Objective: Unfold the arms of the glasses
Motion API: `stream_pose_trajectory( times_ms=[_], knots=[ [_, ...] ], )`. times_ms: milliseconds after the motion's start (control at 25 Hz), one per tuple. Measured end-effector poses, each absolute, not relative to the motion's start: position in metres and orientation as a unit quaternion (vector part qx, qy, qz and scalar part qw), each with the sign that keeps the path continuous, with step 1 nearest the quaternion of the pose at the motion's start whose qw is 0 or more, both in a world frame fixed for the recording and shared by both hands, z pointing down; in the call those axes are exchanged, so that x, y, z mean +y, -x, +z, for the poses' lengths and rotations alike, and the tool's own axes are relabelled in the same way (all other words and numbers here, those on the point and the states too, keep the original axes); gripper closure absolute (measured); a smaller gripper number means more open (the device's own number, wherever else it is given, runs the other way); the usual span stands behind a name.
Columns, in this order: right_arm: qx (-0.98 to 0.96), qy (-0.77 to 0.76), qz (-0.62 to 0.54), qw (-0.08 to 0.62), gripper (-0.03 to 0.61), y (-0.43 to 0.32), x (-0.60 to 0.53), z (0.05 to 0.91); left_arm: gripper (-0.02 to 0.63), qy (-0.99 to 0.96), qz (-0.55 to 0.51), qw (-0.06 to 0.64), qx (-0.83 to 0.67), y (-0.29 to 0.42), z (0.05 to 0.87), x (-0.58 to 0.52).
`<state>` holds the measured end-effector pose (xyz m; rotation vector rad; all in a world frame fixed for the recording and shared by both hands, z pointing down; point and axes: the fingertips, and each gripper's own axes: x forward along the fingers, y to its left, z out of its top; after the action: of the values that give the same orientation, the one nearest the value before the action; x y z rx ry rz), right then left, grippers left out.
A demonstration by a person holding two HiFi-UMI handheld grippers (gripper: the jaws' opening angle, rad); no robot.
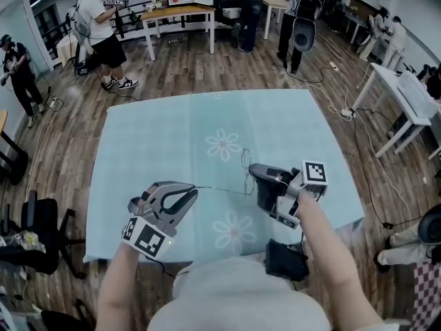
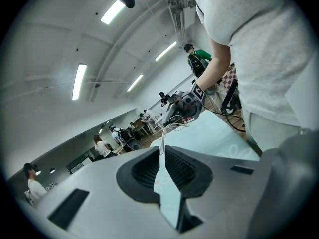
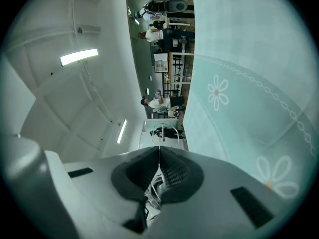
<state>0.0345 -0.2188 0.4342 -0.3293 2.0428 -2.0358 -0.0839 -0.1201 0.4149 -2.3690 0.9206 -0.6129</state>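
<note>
Holds the glasses [image 1: 245,163] in the air above a table [image 1: 138,157] draped in a pale blue cloth with white flowers, strung between 2 grippers.

Pinches the end of 1 thin wire arm [image 1: 220,189] in the left gripper [image 1: 193,188], at the left of the head view. Shows, in the left gripper view, the pads nearly together with only that wire between them, and the arm [image 2: 162,138] rising out of the left gripper [image 2: 162,152] toward the rims beyond.

Stretches the arm almost level across the gap to the right gripper [image 1: 253,176], with the rims standing up from there above the cloth.

Clamps the right gripper [image 3: 159,151] on the frame, pads closed on thin wire. Shows the wire rims [image 3: 161,135] just past the tips in the right gripper view. Holds this gripper rolled on its side, with the cloth filling the right of its view.

Touches nothing on the table with either gripper, and the glasses too hang clear of the cloth.

Leaves, in the background, a wood floor [image 1: 69,116], a wooden bench [image 1: 179,12], a white desk [image 1: 406,102] and several people standing well apart from the table.
</note>
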Motion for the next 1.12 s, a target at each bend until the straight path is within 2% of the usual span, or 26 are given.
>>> stream_pose_trajectory(
  times_ms=[320,480,1120],
  knots=[
    [0.709,0.083,-0.691,0.114,0.568,-0.029,-0.213,0.423,0.567,0.877,-0.202,0.227,0.371,0.098,0.414,-0.128],
    [0.712,0.078,-0.689,0.112,0.568,-0.03,-0.211,0.42,0.477,0.878,-0.201,0.216,0.376,0.1,0.414,-0.131],
    [0.706,0.078,-0.691,0.133,0.568,-0.03,-0.213,0.416,0.477,0.897,-0.174,0.152,0.376,0.087,0.437,-0.134]
  ],
)
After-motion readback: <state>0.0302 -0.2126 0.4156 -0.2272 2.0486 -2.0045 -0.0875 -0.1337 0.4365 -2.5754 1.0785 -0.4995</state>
